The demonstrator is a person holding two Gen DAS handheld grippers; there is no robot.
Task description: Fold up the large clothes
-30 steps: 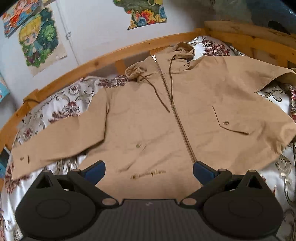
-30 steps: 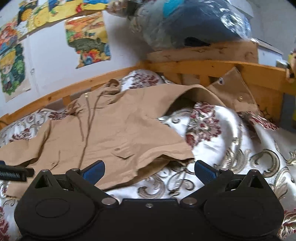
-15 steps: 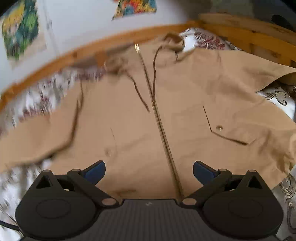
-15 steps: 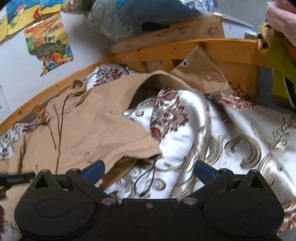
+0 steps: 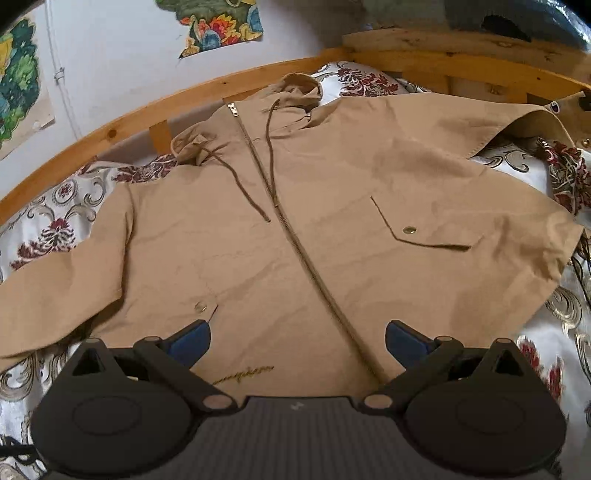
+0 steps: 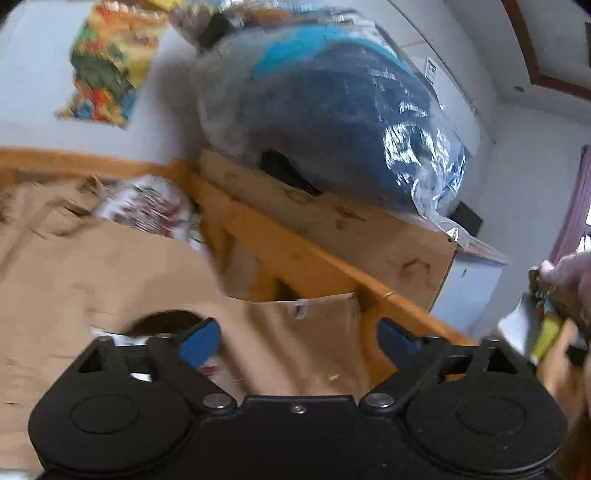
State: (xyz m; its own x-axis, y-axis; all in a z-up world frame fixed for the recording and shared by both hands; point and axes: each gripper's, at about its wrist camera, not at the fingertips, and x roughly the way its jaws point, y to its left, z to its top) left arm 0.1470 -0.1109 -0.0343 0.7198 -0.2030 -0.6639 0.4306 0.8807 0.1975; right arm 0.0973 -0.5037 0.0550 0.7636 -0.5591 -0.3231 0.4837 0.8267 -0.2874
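A tan hooded jacket [image 5: 295, 229] lies front up and zipped on the bed, its hood toward the wooden rail and both sleeves spread. My left gripper [image 5: 297, 341] is open and empty, above the jacket's lower hem near the zipper. In the right wrist view, the jacket's right sleeve [image 6: 306, 339] lies propped against the bed frame, its cuff between my jaws. My right gripper [image 6: 299, 341] is open, close over that cuff, not closed on it. The right wrist view is blurred.
A flowered white bedspread [image 5: 48, 225] covers the bed. A curved wooden bed rail [image 5: 122, 125] runs along the wall. A wooden board [image 6: 332, 229] carries a large blue bundle in plastic [image 6: 332, 110]. Posters hang on the wall [image 5: 221, 26].
My right gripper has swung right and forward, from over the jacket's hem to the sleeve cuff by the bed frame. My left gripper shifted over the jacket's front and stays open.
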